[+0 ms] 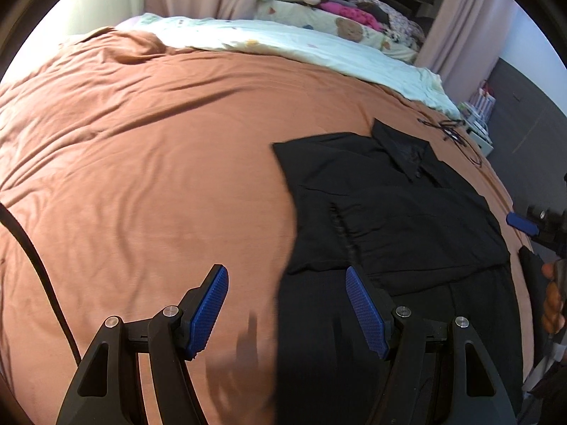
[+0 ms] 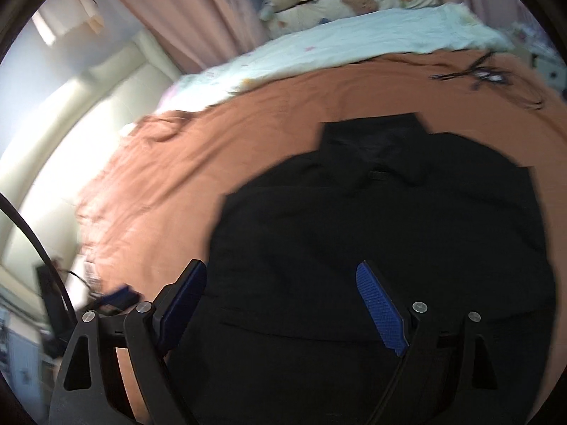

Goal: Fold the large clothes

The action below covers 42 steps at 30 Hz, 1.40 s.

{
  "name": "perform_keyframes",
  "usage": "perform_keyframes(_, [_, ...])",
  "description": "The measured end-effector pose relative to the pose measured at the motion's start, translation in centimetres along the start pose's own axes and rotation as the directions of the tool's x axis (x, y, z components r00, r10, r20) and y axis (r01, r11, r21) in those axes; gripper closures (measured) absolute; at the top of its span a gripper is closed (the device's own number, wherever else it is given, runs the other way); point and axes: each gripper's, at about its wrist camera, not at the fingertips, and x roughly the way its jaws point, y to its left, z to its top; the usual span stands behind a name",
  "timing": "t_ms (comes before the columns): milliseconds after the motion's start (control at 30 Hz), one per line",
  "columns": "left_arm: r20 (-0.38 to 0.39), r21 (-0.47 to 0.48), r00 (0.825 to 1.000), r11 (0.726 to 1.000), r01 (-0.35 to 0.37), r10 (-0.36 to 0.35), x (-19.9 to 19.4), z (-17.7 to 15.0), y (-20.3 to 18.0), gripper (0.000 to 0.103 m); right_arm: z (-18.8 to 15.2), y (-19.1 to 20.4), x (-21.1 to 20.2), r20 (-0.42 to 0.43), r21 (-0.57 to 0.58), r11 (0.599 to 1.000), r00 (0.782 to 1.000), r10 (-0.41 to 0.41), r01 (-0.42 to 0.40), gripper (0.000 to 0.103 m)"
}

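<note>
Left gripper nearest the lens, jaws spread wide, nothing between the blue pads, poised over the near left hem of the black shirt. Right gripper likewise spread and empty, hanging over the shirt's lower body; seen too from the left wrist view at the shirt's right edge, with a hand behind it. No cloth pinched by either.

Shirt spread on the brown bedspread, collar toward the far side, both sides seemingly already turned in toward the middle, lower part reaching toward the camera. Beyond the shirt's collar, a pale quilt and a tangle of dark cable.

Step in hand, by the look of it: side folds done, bottom-to-top fold next. Calls for lowering both grippers to the near hem, one at each corner, pinching through all layers, then carrying the hem up toward the collar.
</note>
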Motion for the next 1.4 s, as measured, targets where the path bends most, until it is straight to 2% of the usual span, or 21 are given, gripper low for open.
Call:
perform_keyframes(133, [-0.031, 0.032, 0.999, 0.999, 0.020, -0.019, 2.0, -0.1, -2.2, 0.033, -1.5, -5.4, -2.5, -0.001, 0.026, 0.998, 0.999, -0.054, 0.054, 0.017])
perform_keyframes(167, [-0.041, 0.039, 0.999, 0.999, 0.024, -0.022, 2.6, -0.1, -2.8, 0.033, -2.1, -6.4, -3.2, 0.010, 0.033, 0.996, 0.996, -0.089, 0.089, 0.017])
perform_keyframes(333, [-0.099, 0.037, 0.995, 0.999, 0.035, -0.031, 5.6, -0.3, -4.5, 0.033, -4.1, -13.0, -6.7, 0.044, 0.089, 0.975, 0.977, -0.210, 0.206, 0.017])
perform_keyframes(433, [-0.144, 0.033, 0.989, 0.999, 0.020, -0.015, 7.7, -0.8, -5.2, 0.033, -5.2, -15.9, -7.4, 0.044, 0.125, 0.954, 0.959, -0.280, 0.273, 0.020])
perform_keyframes(500, [-0.173, 0.039, 0.985, 0.999, 0.015, -0.008, 9.0, -1.3, -5.7, 0.044, -6.2, -16.9, -7.6, 0.031, 0.148, 0.943, 0.951, -0.307, 0.299, 0.025])
perform_keyframes(567, [-0.185, 0.039, 0.982, 0.999, 0.037, -0.030, 9.7, -1.6, -6.1, 0.073, -6.6, -17.6, -7.2, 0.010, 0.168, 0.933, 0.946, -0.325, 0.319, 0.037])
perform_keyframes(633, [-0.178, 0.058, 0.984, 0.998, 0.008, 0.002, 9.5, -1.6, -6.8, 0.077, -7.0, -18.8, -7.0, -0.013, 0.187, 0.925, 0.942, -0.335, 0.331, 0.039])
perform_keyframes(667, [-0.168, 0.078, 0.985, 0.997, -0.016, 0.028, 9.2, -1.5, -7.2, 0.087, -7.0, -16.9, -5.9, -0.020, 0.194, 0.922, 0.941, -0.339, 0.336, 0.040])
perform_keyframes(700, [-0.156, 0.105, 0.986, 0.994, -0.040, 0.056, 8.8, -1.4, -7.6, 0.091, -7.1, -16.8, -5.6, -0.025, 0.205, 0.919, 0.940, -0.339, 0.337, 0.040])
perform_keyframes(833, [-0.114, 0.115, 0.993, 0.993, -0.028, 0.041, 6.6, 0.0, -7.7, 0.097, -6.9, -17.5, -5.5, -0.026, 0.229, 0.914, 0.941, -0.337, 0.334, 0.043])
perform_keyframes(867, [-0.099, 0.119, 0.994, 0.992, -0.028, 0.040, 6.0, 0.6, -7.8, 0.103, -6.8, -16.6, -5.0, -0.027, 0.230, 0.914, 0.941, -0.338, 0.335, 0.046])
perform_keyframes(933, [-0.057, 0.128, 0.996, 0.990, -0.059, 0.066, 5.0, 1.8, -7.6, 0.103, -6.6, -16.5, -4.3, -0.032, 0.235, 0.912, 0.940, -0.339, 0.337, 0.049])
perform_keyframes(1033, [-0.040, 0.104, 0.997, 0.992, -0.066, 0.070, 5.0, 3.3, -6.9, 0.103, -6.2, -16.4, -2.5, -0.037, 0.241, 0.908, 0.938, -0.344, 0.342, 0.051])
perform_keyframes(1100, [-0.072, 0.080, 0.995, 0.995, -0.063, 0.069, 5.7, 3.8, -6.2, 0.103, -6.2, -16.5, -2.0, -0.039, 0.236, 0.906, 0.935, -0.353, 0.352, 0.051])
perform_keyframes(1200, [-0.127, 0.030, 0.992, 0.999, -0.016, 0.019, 6.4, 3.4, -5.3, 0.103, -5.9, -16.3, -0.9, -0.035, 0.228, 0.907, 0.934, -0.356, 0.354, 0.051])
perform_keyframes(1300, [-0.186, 0.027, 0.982, 1.000, 0.009, -0.004, 7.7, 2.5, -5.1, 0.100, -5.9, -16.2, -0.4, -0.033, 0.207, 0.910, 0.932, -0.360, 0.359, 0.051])
perform_keyframes(1400, [-0.204, 0.018, 0.979, 1.000, 0.008, -0.005, 9.0, 2.0, -5.0, 0.100, -6.2, -16.5, -0.6, -0.021, 0.237, 0.911, 0.939, -0.342, 0.337, 0.051])
